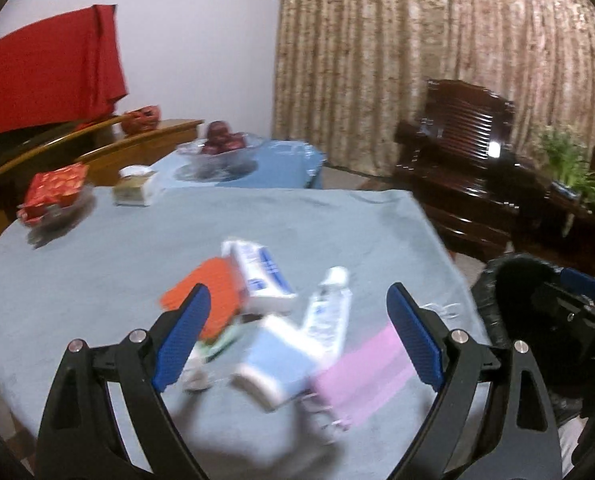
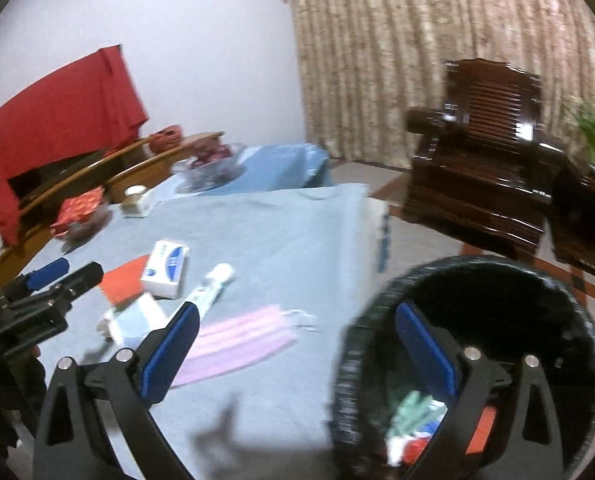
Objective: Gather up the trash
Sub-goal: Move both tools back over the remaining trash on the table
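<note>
A: What room and surface appear in both wrist views?

B: A room with a white wall, a patterned beige curtain [image 1: 437, 60] and a dark slatted wooden armchair [image 2: 485, 152]. In front stands a desk under a grey-blue cloth [image 1: 109, 276].

A: Where is the trash?

B: Near the desk's near right corner, in a loose pile: a white and blue cardboard box [image 1: 263, 276], a flat orange packet [image 1: 205, 296] touching its left side, a white squeeze tube with blue print [image 1: 329, 308], a pale blue and white carton [image 1: 273, 364], and a pink pleated face mask [image 2: 233, 340] nearest the right edge. Motion blur hides finer detail.

A: And the bin?

B: A round black bin lined with a black bag [image 2: 473, 280] stands just off the desk's right edge; green, red and white scraps lie at its bottom.

A: How are the fingers set?

B: The left gripper [image 1: 297, 344] hangs above the pile, blue-padded fingers [image 1: 181, 340] spread wide, grasping nothing. The right gripper [image 2: 297, 356] straddles the desk's right edge and the bin's rim, fingers [image 2: 425, 348] likewise released and empty.

A: What lies toward the far edge?

B: A red patterned box [image 1: 55, 190] and a glass bowl of dark red fruit [image 1: 221, 148].
</note>
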Action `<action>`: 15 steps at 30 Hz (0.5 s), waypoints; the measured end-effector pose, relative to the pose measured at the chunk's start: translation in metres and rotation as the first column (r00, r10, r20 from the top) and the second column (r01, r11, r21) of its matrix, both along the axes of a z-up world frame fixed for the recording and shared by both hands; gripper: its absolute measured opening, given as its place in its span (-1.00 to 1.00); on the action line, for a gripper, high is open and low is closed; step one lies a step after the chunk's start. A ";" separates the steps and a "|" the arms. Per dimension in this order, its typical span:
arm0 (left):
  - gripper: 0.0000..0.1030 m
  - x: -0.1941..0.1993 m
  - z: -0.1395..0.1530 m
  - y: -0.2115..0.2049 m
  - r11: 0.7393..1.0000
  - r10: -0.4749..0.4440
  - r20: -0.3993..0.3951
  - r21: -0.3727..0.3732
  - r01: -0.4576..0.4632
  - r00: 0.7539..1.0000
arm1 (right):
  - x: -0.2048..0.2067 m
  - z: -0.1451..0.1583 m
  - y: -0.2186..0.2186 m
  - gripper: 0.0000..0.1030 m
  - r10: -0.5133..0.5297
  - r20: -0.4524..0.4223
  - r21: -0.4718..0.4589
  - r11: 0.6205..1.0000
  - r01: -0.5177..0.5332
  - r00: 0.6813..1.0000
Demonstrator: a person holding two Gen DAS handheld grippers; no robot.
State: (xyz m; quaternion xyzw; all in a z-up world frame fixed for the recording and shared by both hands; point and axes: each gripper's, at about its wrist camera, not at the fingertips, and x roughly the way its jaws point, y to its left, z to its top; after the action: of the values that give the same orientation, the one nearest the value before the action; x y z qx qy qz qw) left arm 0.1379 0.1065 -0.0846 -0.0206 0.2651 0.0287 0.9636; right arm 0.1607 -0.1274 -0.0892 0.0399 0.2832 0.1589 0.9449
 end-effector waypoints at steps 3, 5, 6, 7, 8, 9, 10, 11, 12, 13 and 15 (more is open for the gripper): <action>0.69 -0.006 -0.005 0.021 0.999 0.040 -0.015 -0.002 -0.040 0.999 | 0.002 -0.007 0.023 0.88 0.040 -0.014 0.001 0.999 -0.040 0.999; 0.69 -0.010 -0.009 0.029 0.998 0.056 -0.018 -0.006 -0.056 0.998 | 0.004 -0.014 0.037 0.88 0.062 -0.027 -0.003 0.998 -0.062 0.998; 0.69 -0.012 -0.010 0.034 0.998 0.065 -0.021 -0.008 -0.065 0.998 | 0.004 -0.017 0.043 0.88 0.069 -0.030 -0.004 0.998 -0.069 0.997; 0.69 -0.012 -0.012 0.037 0.997 0.070 -0.022 -0.008 -0.070 0.997 | 0.005 -0.021 0.049 0.88 0.077 -0.033 -0.009 0.997 -0.077 0.997; 0.69 -0.012 -0.014 0.040 0.997 0.076 -0.024 -0.008 -0.077 0.997 | 0.006 -0.025 0.055 0.88 0.082 -0.036 -0.017 0.996 -0.082 0.996; 0.69 -0.011 -0.016 0.043 0.997 0.080 -0.026 -0.008 -0.081 0.996 | 0.008 -0.028 0.059 0.88 0.084 -0.038 -0.024 0.996 -0.085 0.996; 0.69 -0.011 -0.019 0.047 0.996 0.088 -0.029 -0.009 -0.088 0.996 | 0.010 -0.033 0.064 0.88 0.086 -0.042 -0.033 0.996 -0.087 0.995; 0.69 -0.011 -0.021 0.051 0.996 0.094 -0.033 -0.011 -0.094 0.995 | 0.013 -0.038 0.069 0.88 0.087 -0.054 -0.043 0.995 -0.089 0.995; 0.69 -0.011 -0.023 0.054 0.995 0.100 -0.038 -0.013 -0.100 0.994 | 0.015 -0.043 0.071 0.88 0.087 -0.064 -0.047 0.995 -0.090 0.994; 0.69 -0.010 -0.026 0.056 0.994 0.104 -0.043 -0.014 -0.105 0.994 | 0.017 -0.048 0.073 0.88 0.085 -0.075 -0.050 0.995 -0.089 0.994; 0.69 -0.008 -0.029 0.058 0.994 0.111 -0.051 -0.014 -0.112 0.993 | 0.023 -0.056 0.078 0.88 0.084 -0.099 -0.055 0.994 -0.090 0.992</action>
State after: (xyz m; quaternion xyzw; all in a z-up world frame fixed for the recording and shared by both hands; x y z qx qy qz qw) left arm 0.1298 0.1643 -0.1138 -0.0427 0.2877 0.0806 0.9534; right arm 0.1835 -0.0499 -0.1456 0.0072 0.3345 0.1893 0.9231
